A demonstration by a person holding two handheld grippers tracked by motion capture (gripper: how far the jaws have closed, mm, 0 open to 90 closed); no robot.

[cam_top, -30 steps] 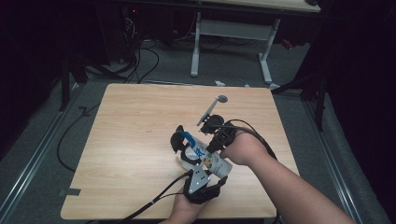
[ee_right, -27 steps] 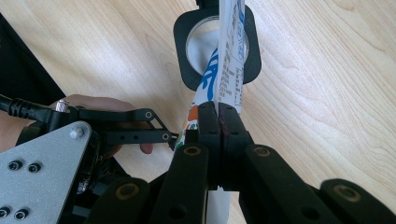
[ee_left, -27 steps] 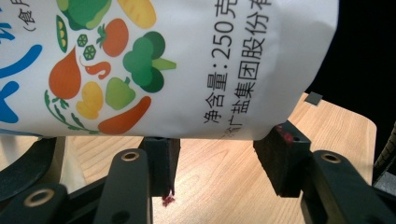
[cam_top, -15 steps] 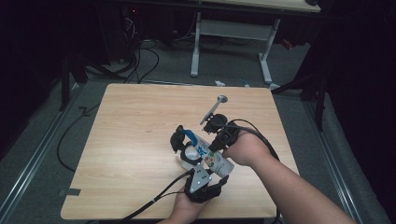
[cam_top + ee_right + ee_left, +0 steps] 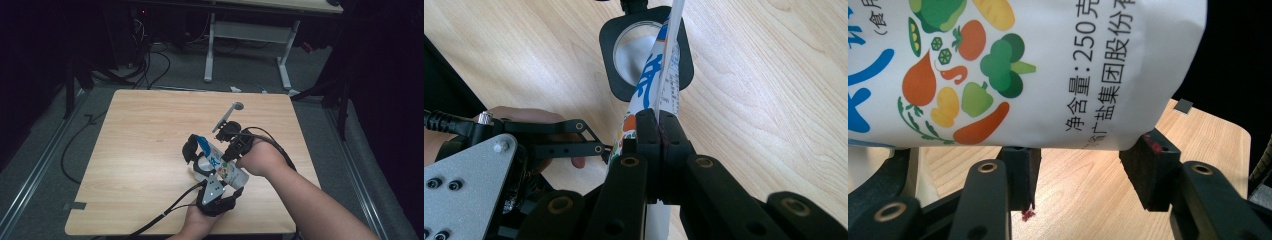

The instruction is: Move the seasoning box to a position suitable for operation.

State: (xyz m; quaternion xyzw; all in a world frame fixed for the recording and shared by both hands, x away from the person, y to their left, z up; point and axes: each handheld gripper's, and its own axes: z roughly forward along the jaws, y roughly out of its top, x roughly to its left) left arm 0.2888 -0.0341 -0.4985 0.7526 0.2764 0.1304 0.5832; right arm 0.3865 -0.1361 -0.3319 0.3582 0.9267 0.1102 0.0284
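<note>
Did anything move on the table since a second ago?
Nothing visibly changed. The left gripper still holds the white bag between its jaws, the right gripper still pinches the bag's edge, and the metal spoon lies in the same spot on the table.

In the high view the room is dim, its edges falling to near black, while overhead light picks out the pale wood tabletop (image 5: 150,150) evenly, with only small soft shadows under the hands and a slightly soft, grainy picture overall. The left gripper view is bright and crisp on the printed white bag (image 5: 1048,70), which is close to overexposed without real glare, while the near black fingers (image 5: 1023,170) are dark and a little soft and the corner beyond the tabletop is pure black. The right gripper view is evenly lit with sharp wood grain, a dull sheen on the round metal disc (image 5: 634,47), near parts slightly blurred, and lines bowing a little toward the frame edges.
</note>
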